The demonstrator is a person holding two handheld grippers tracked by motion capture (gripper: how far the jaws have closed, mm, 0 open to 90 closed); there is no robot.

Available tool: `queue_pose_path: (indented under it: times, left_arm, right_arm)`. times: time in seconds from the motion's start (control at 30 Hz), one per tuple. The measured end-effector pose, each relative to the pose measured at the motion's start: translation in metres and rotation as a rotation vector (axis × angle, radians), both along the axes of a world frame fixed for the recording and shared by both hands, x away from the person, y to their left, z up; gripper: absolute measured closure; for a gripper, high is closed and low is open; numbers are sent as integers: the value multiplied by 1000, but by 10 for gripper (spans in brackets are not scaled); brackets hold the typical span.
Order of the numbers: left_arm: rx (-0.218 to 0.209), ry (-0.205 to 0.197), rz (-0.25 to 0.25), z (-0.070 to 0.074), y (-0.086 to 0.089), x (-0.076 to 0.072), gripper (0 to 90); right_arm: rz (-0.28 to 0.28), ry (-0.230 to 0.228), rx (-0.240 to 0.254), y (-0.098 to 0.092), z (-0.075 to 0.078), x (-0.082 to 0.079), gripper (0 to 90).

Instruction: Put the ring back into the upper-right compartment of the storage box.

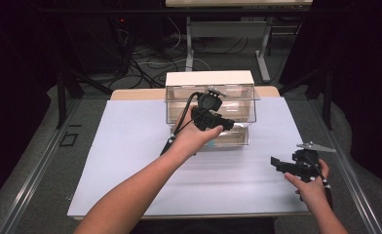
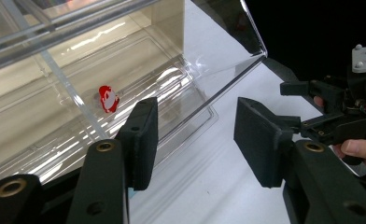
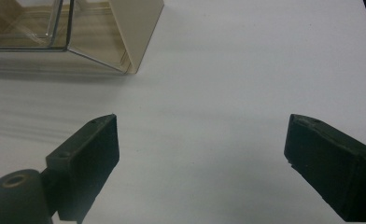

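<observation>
High view shows the clear plastic box [image 1: 209, 100] standing at the far middle of the tabletop [image 1: 130, 146], which is covered in white, its pale flat lid on top and its lower front tray [image 1: 230, 139] jutting toward the person. The left gripper [image 1: 223, 124] hangs right at that front, level with the tray, and points toward the right side of the table; a bare forearm reaches up to it from the bottom edge.

From the left gripper view, the box's clear walls [image 2: 102, 60] fill the upper left, and a small red mark [image 2: 108, 99] sits on the clear plastic just above the left pad [image 2: 141, 140]. The jaws stand partly apart with nothing between them, and neither pad presses on the plastic; behind the gap lie the white surface and the edge of the tray.

The right gripper [image 1: 282, 165] rests low over the near right of the tabletop, well apart from the box. In the right gripper view its jaws are spread wide over bare white surface, the corner of the box [image 3: 125, 42] lying beyond at the upper left.
</observation>
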State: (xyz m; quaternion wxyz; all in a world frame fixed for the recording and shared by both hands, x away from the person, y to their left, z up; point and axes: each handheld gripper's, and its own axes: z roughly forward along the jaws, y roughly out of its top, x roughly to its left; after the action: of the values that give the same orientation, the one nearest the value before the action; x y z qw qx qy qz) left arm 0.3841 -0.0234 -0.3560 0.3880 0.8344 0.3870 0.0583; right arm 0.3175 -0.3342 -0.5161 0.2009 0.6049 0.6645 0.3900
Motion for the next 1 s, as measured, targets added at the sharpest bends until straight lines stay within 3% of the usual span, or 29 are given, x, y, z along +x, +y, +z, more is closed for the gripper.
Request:
queue_pose_path:
  times: [0.43, 0.53, 0.7, 1.0]
  left_arm:
    - [-18, -58, -6, -5, 18, -8, 417]
    - [-21, -73, -4, -6, 24, -10, 409]
    - [0, -114, -9, -4, 31, -16, 408]
    - [-15, -151, -16, -1, 48, -21, 368]
  right_arm:
    - [7, 2, -18, -3, 1, 0, 98]
    - [0, -3, -1, 0, -1, 0, 99]
    - [1, 4, -1, 0, 0, 0, 98]
    - [-3, -4, 1, 0, 1, 0, 98]
